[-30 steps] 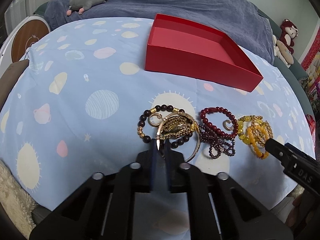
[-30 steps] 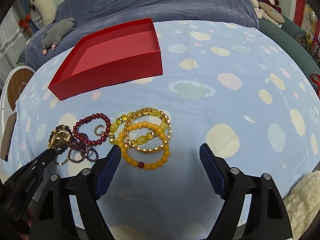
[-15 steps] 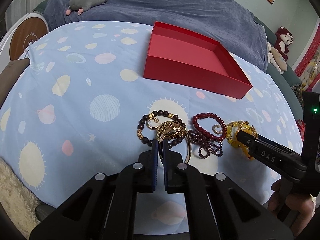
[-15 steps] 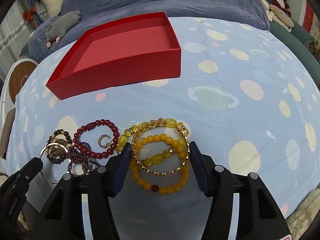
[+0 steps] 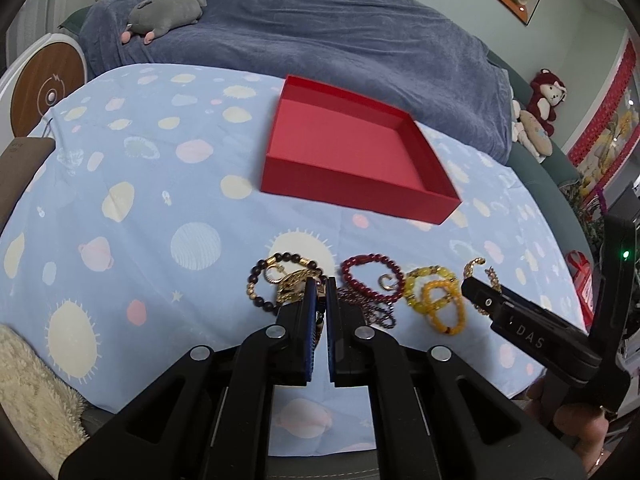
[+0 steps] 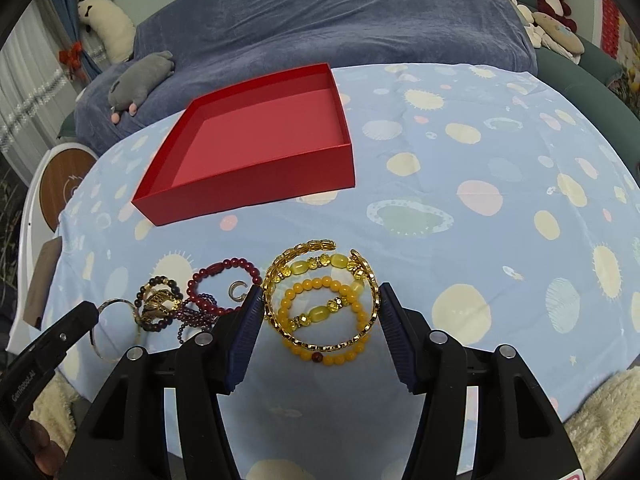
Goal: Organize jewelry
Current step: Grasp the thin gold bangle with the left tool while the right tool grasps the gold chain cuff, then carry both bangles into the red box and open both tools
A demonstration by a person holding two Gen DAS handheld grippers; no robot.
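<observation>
Left gripper (image 5: 319, 286) jaws nearly together, pinching the gold bangle (image 6: 116, 330). Right gripper (image 6: 320, 304) spread wide, straddling the yellow bead bracelets (image 6: 324, 304).

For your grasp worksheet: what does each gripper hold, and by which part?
The left gripper pinches the gold bangle by its rim. The right gripper is open around the yellow bracelets, gripping nothing.

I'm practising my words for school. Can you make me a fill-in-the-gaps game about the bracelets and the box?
1. The square cardboard box is coloured ____.
2. Inside, that box holds ____.
3. The right gripper has its fingers on either side of the ____ bead bracelets.
4. The left gripper is nearly shut over a ____ metal bangle.

Missing words: red; nothing; yellow; gold
</observation>
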